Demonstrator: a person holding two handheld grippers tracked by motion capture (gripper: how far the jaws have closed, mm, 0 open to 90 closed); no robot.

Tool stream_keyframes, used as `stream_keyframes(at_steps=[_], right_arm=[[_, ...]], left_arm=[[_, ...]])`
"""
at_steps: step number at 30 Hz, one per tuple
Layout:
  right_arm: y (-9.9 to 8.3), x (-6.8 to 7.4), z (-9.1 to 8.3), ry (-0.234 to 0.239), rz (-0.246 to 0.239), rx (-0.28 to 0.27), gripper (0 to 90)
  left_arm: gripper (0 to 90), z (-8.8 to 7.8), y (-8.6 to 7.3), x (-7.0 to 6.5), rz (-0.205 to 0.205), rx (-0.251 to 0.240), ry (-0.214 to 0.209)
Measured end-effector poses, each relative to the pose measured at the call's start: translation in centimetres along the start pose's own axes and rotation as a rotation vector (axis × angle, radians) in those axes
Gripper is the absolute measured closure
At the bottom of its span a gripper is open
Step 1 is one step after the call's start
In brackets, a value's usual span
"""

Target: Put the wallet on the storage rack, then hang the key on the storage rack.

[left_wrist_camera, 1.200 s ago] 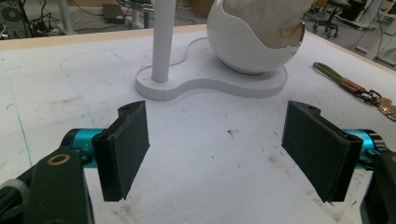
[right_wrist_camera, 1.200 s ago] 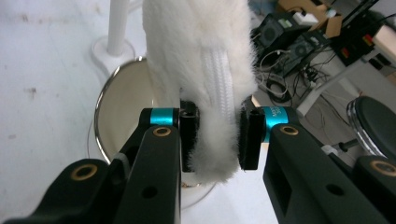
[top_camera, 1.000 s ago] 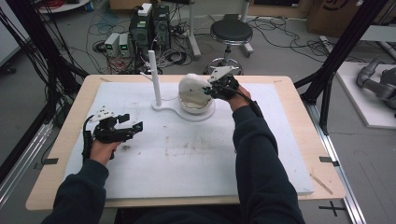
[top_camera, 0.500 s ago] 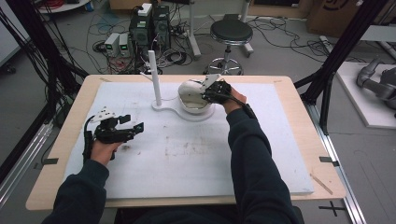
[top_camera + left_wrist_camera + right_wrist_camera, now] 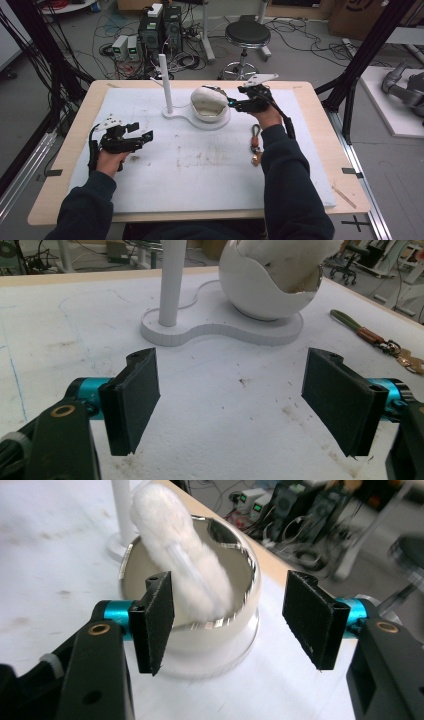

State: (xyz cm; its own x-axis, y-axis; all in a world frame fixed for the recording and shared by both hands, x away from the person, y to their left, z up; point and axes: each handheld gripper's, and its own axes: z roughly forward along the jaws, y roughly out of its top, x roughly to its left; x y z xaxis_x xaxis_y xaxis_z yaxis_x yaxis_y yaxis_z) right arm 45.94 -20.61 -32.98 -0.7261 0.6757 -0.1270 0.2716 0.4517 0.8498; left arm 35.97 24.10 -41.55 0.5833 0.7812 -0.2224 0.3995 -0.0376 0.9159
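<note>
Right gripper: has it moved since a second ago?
Yes. The right gripper has pulled back off the white bowl toward the table's right side, its jaws just opened and empty; the fluffy white item sits inside.

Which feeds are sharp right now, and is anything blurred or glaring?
Left gripper view: crisp, with the bowl and keyring clear. Right gripper view: background smeared and soft, with bright glare on the bowl's shiny rim. High view: evenly lit, slightly soft, no harsh shadows.

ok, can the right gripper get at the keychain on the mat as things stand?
Probably yes. The right gripper has just been opening, with nothing between its jaws, beside the egg-shaped bowl. The keychain lies flat on bare mat beside that forearm, uncovered; the hand would need to pull back.
</note>
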Motion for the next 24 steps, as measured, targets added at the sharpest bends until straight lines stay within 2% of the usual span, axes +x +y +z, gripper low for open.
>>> stream_keyframes(at_steps=[1,2,3,4,8,11,14,17,19,22,24], right_arm=[[0.0,0.0,0.0,0.000,0.000,0.000,38.3],[-0.8,0.0,-1.5,-0.011,0.019,-0.011,37.2],[-1.3,0.0,-2.2,-0.019,0.032,0.007,36.1],[-1.9,0.1,-3.0,-0.035,0.027,-0.023,36.0],[-4.8,0.6,-5.5,-0.076,0.051,-0.030,32.1],[-7.4,0.7,-6.6,-0.100,0.095,-0.029,30.5],[-9.9,0.7,-7.2,-0.115,0.155,-0.028,28.8],[-11.7,0.7,-7.3,-0.112,0.182,0.001,28.4],[-12.1,0.6,-7.4,-0.117,0.184,0.028,27.7],[-12.0,0.6,-7.7,-0.119,0.191,0.009,27.3],[-12.0,0.7,-7.6,-0.137,0.189,0.013,26.5]], left_arm=[[22.9,0.0,0.0,0.0,0.000,0.000,0.000],[22.9,0.0,0.0,0.0,-0.005,-0.002,0.000],[22.9,0.0,0.0,0.0,-0.005,-0.003,0.000],[22.9,0.0,0.0,0.0,-0.005,-0.002,0.003],[23.6,-0.1,0.0,0.1,-0.014,-0.005,-0.001],[23.3,-0.4,0.2,-0.1,0.016,-0.036,0.026],[20.2,-0.6,0.3,-0.1,0.024,-0.056,0.039],[20.3,-0.5,0.3,-0.1,0.022,-0.045,0.042],[20.3,-0.5,0.2,-0.1,0.023,-0.042,0.045],[20.3,-0.4,0.2,0.1,0.022,-0.039,0.045],[20.3,-0.3,0.1,0.1,0.017,-0.038,0.045]])
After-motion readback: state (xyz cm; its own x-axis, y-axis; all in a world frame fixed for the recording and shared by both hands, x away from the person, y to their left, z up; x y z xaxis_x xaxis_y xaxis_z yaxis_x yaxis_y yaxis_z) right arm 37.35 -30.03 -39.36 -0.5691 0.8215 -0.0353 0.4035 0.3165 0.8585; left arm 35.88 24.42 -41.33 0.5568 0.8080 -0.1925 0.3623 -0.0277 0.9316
